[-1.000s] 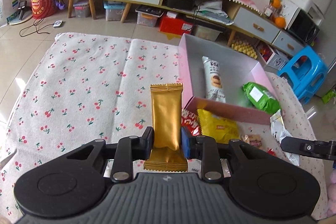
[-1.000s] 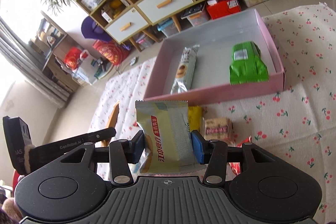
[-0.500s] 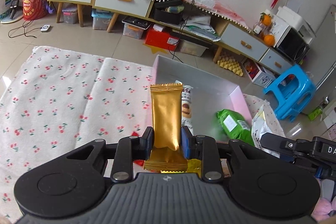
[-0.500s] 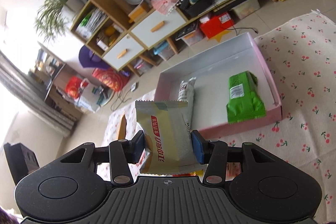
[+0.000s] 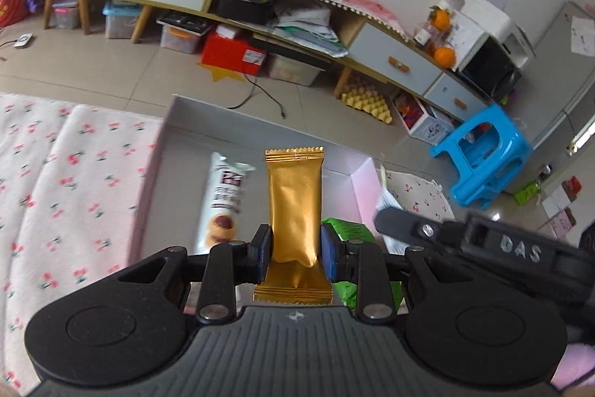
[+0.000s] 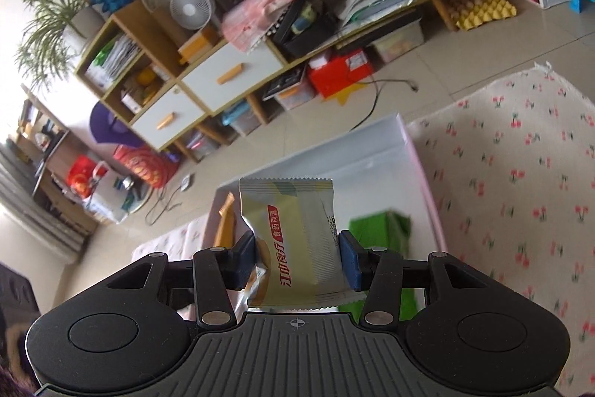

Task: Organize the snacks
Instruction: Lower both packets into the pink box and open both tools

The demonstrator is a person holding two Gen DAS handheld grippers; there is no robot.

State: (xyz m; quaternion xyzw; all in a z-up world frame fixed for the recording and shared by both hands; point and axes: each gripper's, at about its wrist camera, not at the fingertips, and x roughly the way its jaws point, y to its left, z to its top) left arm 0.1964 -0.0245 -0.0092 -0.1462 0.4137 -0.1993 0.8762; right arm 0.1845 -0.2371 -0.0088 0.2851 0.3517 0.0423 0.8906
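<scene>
Only L view shows white biscuit pack [image 5: 224, 203] in pink box [image 5: 362, 185]

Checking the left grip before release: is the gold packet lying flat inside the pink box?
No, the gold packet is clamped upright in the left gripper.

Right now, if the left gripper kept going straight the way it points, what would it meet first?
Probably the pink box's pale floor: the left gripper, shut on the gold packet, points down into it. Depth is unclear.

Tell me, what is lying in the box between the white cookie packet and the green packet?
Bare box floor, as far as the left wrist view shows; the gold packet held in the left gripper hides most of that stretch.
</scene>
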